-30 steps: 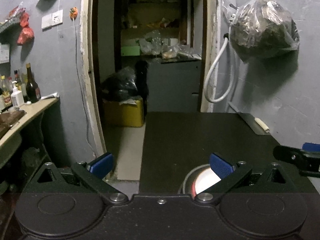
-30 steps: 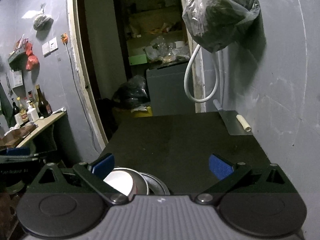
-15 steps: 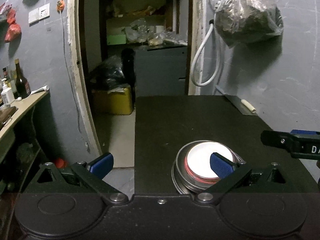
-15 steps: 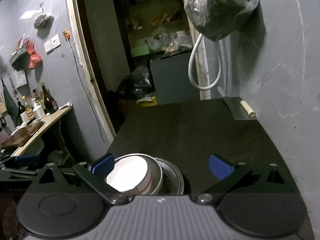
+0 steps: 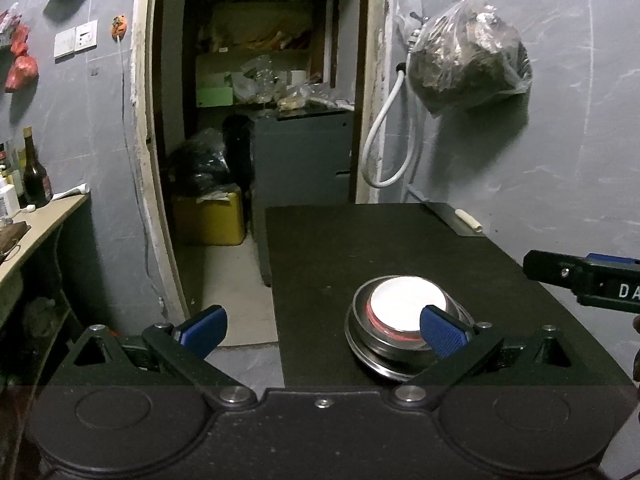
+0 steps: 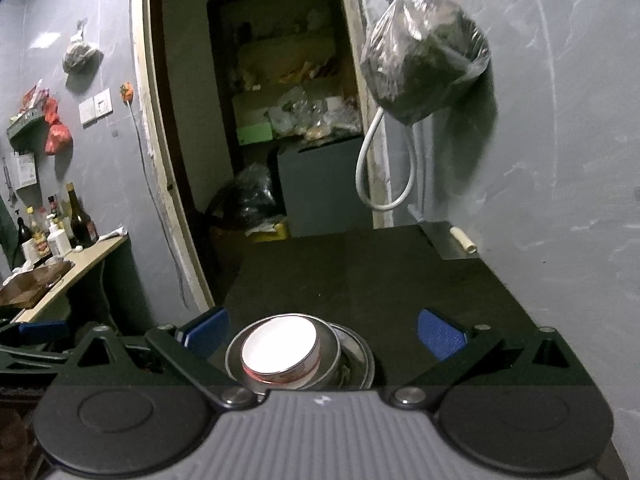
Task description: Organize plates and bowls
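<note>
Left gripper [image 5: 322, 326]: jaws spread wide, holding nothing; its blue right pad [image 5: 442, 336] overlaps the near right rim of the stack in the left wrist view, and whether it touches cannot be told.
Right gripper [image 6: 322, 334]: jaws spread wide, nothing between the pads; the stack sits just ahead of the jaws, nearer the left blue pad [image 6: 206, 331].
Stack of dishes: a small white bowl with a red band [image 5: 407, 305] sits nested in a round stainless-steel bowl [image 5: 360, 320]; in the right wrist view the white bowl [image 6: 280, 346] and the steel bowl [image 6: 334, 354] show a further shallow steel dish [image 6: 358, 350] under them, offset toward the right jaw.
Table: a dark matte rectangular table [image 5: 380, 248] carries the stack near its close edge, well short of the far end.
Far right corner of the table: a flat grey metal sheet [image 5: 452, 218] with a small pale cylinder [image 5: 470, 220] on it, far ahead of the jaws.
Wall ahead, right of the jaws: a clear plastic bag of dark contents [image 5: 466, 60] hangs beside a looped white hose [image 5: 386, 148].
Ahead between the jaws: an open doorway [image 5: 256, 92] to a cluttered storeroom.
Left of the jaws: a pale wooden counter [image 6: 72, 272] with bottles.
</note>
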`<state>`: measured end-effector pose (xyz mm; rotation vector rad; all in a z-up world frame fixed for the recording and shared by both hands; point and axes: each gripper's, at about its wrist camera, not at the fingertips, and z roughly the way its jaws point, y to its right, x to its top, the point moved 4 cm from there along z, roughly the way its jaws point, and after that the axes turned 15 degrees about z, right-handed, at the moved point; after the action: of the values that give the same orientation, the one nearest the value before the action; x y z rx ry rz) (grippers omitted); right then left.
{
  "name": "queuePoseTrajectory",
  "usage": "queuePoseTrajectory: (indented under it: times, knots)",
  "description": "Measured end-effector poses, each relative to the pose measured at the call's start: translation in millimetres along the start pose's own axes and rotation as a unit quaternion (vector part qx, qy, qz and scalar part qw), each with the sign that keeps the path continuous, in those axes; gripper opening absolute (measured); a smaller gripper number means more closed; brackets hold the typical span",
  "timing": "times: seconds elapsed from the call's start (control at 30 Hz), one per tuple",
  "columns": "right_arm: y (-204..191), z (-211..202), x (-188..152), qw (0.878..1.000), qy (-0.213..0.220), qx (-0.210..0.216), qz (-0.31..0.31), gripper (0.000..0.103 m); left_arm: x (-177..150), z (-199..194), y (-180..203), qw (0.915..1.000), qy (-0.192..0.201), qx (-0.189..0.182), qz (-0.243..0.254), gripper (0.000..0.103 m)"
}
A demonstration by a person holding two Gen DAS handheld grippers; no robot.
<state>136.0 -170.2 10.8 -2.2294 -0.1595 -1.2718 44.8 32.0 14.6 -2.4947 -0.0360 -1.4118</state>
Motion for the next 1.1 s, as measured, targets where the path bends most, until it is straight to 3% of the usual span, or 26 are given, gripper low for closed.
queuePoseTrajectory:
  times: [0.4, 1.1]
  knots:
    - [-5, -53, -21, 0.999, 0.026, -0.025, 0.006, 0.103, -21, -42, -2, 0.9999, 0.01, -0.011, 0.0, 0.102]
    - [-2, -89, -65, 0.999, -0.002, -0.047, 0.009, 0.103, -57, -70, 2, 0.9995, -0.004, -0.031, -0.002, 0.102]
